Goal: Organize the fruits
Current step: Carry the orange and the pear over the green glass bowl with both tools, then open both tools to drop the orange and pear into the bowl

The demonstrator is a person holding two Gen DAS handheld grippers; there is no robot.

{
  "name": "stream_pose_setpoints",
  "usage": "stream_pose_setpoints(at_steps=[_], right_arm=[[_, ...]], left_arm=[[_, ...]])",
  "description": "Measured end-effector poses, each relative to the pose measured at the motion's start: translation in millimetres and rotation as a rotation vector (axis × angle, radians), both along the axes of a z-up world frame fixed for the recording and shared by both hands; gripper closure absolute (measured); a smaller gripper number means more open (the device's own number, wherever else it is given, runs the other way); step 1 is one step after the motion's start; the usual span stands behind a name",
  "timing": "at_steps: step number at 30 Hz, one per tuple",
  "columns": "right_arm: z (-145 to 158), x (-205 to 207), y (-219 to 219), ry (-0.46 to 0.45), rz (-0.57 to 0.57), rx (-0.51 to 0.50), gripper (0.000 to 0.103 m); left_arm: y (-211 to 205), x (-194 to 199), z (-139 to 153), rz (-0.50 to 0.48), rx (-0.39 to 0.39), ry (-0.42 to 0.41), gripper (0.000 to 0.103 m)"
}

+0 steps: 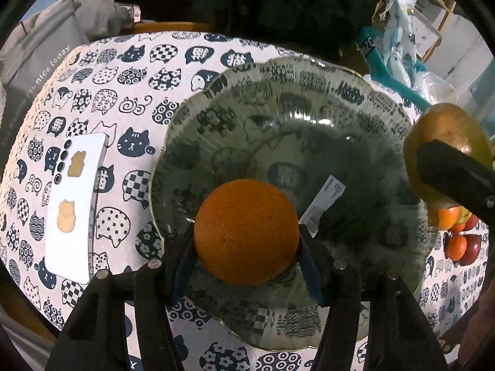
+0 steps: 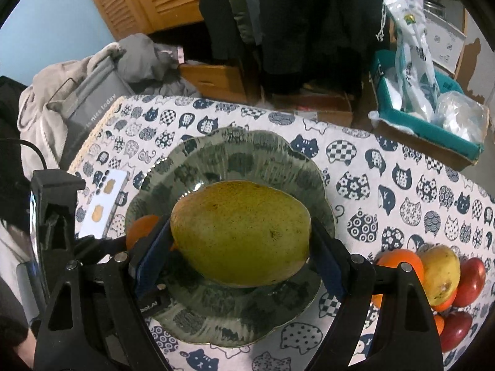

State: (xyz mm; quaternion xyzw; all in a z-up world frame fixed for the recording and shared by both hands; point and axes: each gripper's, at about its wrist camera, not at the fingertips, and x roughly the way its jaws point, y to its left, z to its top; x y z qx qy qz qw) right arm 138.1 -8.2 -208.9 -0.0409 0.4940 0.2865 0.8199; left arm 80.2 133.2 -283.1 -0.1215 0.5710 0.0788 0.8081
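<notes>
Orange (image 1: 246,232) gripped in L tool (image 1: 247,256); R tool (image 2: 241,266) wide, clamping mango (image 2: 241,232) over plate (image 2: 272,154).

Both wrist views look steeply down, close over the glass plate (image 1: 309,99) (image 2: 272,154); both share the phone (image 1: 74,204) (image 2: 103,204) at nine o'clock.

A round orange (image 1: 246,232) hangs clamped over the near side of the scalloped, dark-patterned glass plate (image 1: 309,74). A big green-yellow mango (image 2: 241,233) with a brownish blush is held lengthwise above the plate's middle. To the plate's right, on the cloth, sits a pile of fruit (image 2: 439,275): oranges, a yellow mango, red apples.
</notes>
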Motion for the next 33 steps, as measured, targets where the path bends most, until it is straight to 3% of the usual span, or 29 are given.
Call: stream_pose_setpoints(at_steps=[8,10,12,14,26,33], right_arm=[[-3,2,-2,0.012,-0.007,0.001,0.019],[-4,3,-3,0.014,-0.012,0.004,0.019],[-4,5,-4,0.018,-0.017,0.003,0.018],[-5,8,-5,0.026,-0.023,0.006,0.018],[-27,7,9,0.066,0.013,-0.077,0.018],[-45,-4,28,0.076,0.085,-0.173,0.018]], left_arm=[[-4,3,-13,-0.014,-0.012,0.054,0.040],[-5,3,-9,-0.013,-0.014,0.039,0.035],[-6,2,-1,-0.009,-0.018,0.003,0.021],[-5,-1,10,-0.003,-0.013,-0.028,0.019],[39,-28,30,0.136,0.001,-0.046,0.019],[50,-36,29,0.162,0.010,-0.041,0.019]])
